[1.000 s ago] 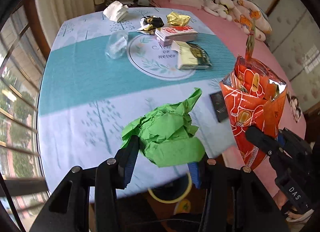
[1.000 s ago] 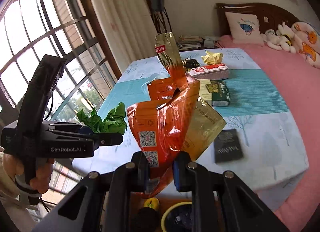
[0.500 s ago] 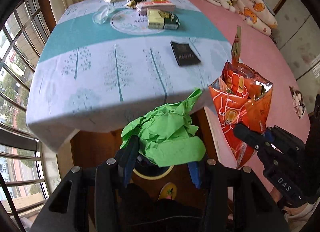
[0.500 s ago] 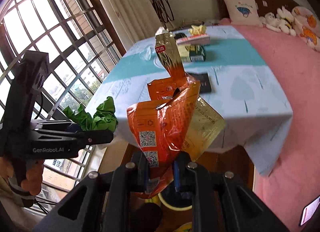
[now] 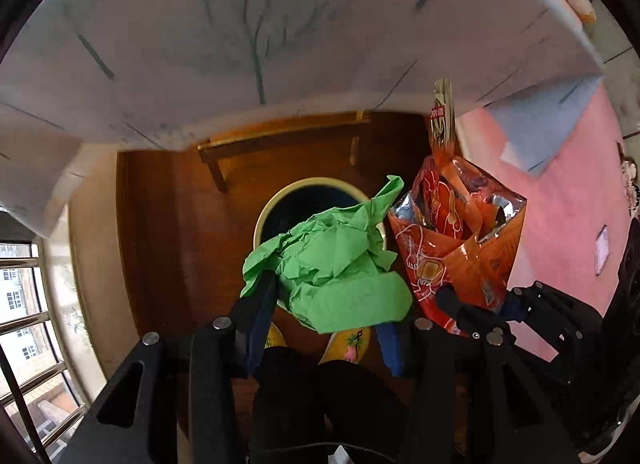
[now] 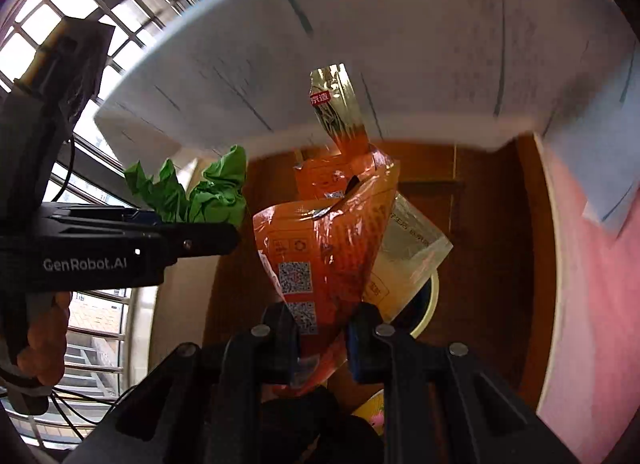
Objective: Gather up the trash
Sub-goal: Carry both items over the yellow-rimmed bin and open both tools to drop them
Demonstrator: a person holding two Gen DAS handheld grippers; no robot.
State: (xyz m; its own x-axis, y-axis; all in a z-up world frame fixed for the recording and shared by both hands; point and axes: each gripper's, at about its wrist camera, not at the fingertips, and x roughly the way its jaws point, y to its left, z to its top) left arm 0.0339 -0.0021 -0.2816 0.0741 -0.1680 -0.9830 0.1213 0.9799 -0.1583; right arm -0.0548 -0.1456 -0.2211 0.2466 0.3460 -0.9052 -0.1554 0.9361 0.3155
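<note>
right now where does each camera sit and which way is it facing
Left wrist: rides the left tool, facing steeply down past the tablecloth edge at the bin on the floor; it shows its own fingers clamped on the green paper, slippered feet, and the right tool.
Right wrist: rides the right tool, facing down beneath the tablecloth; it shows its fingers gripping the orange snack bag, the left tool and a hand.
Shared: paper, bag, bin, tablecloth, each other's tool.
</note>
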